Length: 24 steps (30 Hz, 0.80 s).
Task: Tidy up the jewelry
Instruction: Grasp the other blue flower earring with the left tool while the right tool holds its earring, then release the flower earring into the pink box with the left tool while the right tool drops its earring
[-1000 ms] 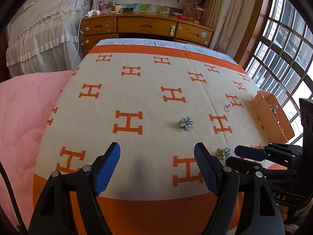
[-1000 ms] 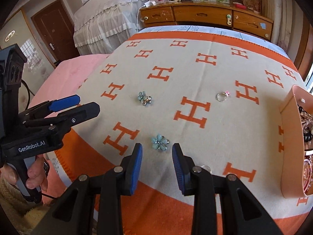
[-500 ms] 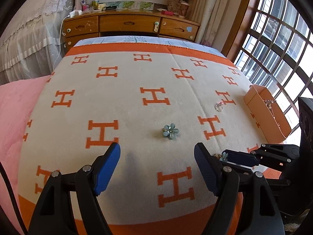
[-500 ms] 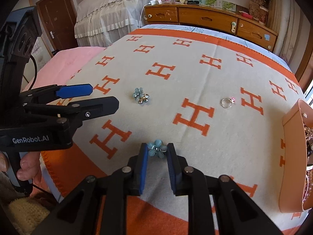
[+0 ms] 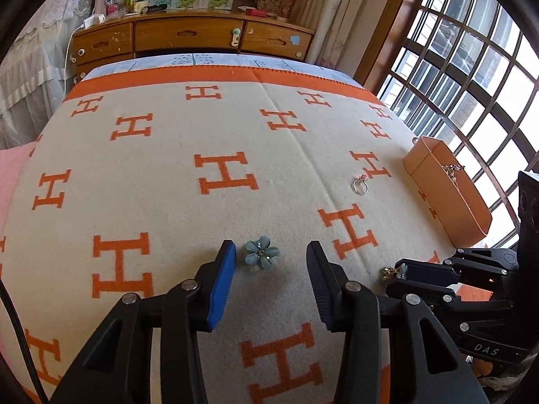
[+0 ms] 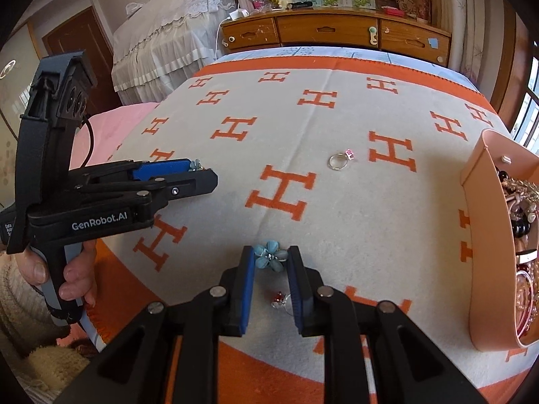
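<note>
Two blue flower brooches lie on the H-patterned blanket. My left gripper (image 5: 267, 259) is open with its fingers on either side of one flower brooch (image 5: 261, 251); it also shows in the right wrist view (image 6: 198, 171). My right gripper (image 6: 269, 258) is shut on the other flower brooch (image 6: 270, 256), seen from the left wrist view (image 5: 392, 271) too. A silver ring with a pink stone (image 5: 359, 185) (image 6: 338, 161) lies further out. A ring with a red stone (image 6: 281, 299) lies under my right gripper. The orange jewelry box (image 5: 448, 198) (image 6: 485, 235) stands at the right.
The box holds several beads and bracelets (image 6: 520, 208). A wooden dresser (image 5: 188, 38) stands beyond the bed's far end. A pink cover (image 6: 111, 124) lies at the left, a barred window (image 5: 471, 74) at the right.
My left gripper moved forward and narrowed around its flower brooch. My right gripper closed further on the other brooch.
</note>
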{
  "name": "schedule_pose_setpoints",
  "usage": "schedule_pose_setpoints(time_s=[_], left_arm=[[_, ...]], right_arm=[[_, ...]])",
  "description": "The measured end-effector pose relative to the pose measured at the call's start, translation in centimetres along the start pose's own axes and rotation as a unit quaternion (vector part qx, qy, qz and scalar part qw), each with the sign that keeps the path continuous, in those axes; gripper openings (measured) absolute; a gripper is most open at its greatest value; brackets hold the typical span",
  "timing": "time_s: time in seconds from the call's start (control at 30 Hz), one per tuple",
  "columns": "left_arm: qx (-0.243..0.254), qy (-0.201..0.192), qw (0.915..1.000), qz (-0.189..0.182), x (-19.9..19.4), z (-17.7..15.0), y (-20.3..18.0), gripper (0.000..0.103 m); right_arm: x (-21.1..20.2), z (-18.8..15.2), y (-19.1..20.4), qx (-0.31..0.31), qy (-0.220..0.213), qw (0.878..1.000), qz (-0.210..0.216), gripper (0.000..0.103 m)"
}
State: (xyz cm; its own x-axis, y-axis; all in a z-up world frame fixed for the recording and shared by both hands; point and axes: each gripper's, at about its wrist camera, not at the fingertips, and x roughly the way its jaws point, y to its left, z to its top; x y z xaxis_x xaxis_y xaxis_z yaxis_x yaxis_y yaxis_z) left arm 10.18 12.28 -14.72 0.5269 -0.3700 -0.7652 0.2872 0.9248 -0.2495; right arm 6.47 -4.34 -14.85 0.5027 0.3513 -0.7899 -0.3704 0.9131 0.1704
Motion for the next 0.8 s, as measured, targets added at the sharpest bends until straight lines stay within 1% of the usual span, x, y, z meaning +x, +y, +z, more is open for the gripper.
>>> schedule_pose_setpoints(time_s=[0.1,0.17,0.2,0.23,0.27,0.43,0.5,0.67,0.8], left_arm=[[0.009,0.001,0.9999,0.015,0.1,0.0,-0.4,0.040],[0.020,0.002,0.9991,0.038,0.2,0.0,-0.8,0.031],[0.024,0.002,0.9986,0.047,0.3,-0.1,-1.0,0.029],[0.026,0.002,0.9983,0.052,0.2,-0.1,-1.1,0.022],[0.027,0.003,0.9981,0.055,0.2,-0.1,-1.1,0.018],[0.032,0.006,0.9968,0.073,0.2,0.0,-1.7,0.018],[0.035,0.010,0.9969,0.070,0.0,-0.1,-2.3,0.018],[0.070,0.002,0.9958,0.058,-1.3,0.6,-5.7,0.018],[0.106,-0.011,0.9937,0.036,-2.3,2.0,-9.5,0.018]], right_arm=[[0.0,0.0,-0.1,-0.001,-0.003,1.000,0.005,0.019],[0.0,0.0,-0.2,0.001,-0.004,1.000,0.009,0.019],[0.0,-0.1,-0.2,0.002,-0.005,1.000,0.011,0.019],[0.0,-0.1,-0.3,0.003,-0.006,1.000,0.013,0.019],[-0.1,-0.1,-0.3,0.003,-0.006,1.000,0.014,0.019],[-0.4,-0.3,-0.5,0.002,-0.009,1.000,0.020,0.019],[-0.9,-0.3,-0.5,0.001,-0.018,1.000,0.021,0.019],[-3.5,-0.5,-1.5,0.013,-0.065,0.998,0.023,0.019],[-6.4,-0.8,-3.6,0.042,-0.104,0.993,0.020,0.019]])
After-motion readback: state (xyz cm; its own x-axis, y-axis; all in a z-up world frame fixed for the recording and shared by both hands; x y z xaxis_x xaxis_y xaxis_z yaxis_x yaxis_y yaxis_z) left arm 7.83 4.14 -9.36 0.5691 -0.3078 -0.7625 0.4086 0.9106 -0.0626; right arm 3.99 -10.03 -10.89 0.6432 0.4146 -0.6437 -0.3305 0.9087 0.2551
